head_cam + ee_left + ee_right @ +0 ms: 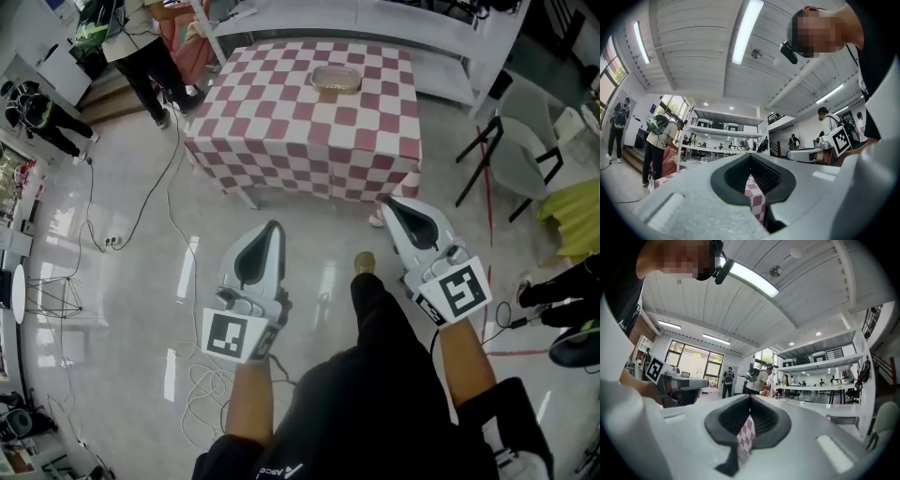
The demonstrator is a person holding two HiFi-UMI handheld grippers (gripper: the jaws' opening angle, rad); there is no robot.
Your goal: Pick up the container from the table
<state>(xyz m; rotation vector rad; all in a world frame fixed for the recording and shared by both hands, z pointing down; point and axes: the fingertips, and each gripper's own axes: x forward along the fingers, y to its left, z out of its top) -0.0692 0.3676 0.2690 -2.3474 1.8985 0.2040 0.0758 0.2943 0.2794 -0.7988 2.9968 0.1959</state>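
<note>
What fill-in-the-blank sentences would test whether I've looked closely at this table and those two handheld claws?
1. The container rests on a table covered in checks of red and ____.
2. The jaws of the left gripper and the right gripper are both ____ (open or shut).
3. Neither gripper touches the container; both are held above the ____, short of the table.
Missing words: white; shut; floor.

Checked cloth on table [281, 131], glossy floor [141, 187] — clear plastic container [336, 79]
</note>
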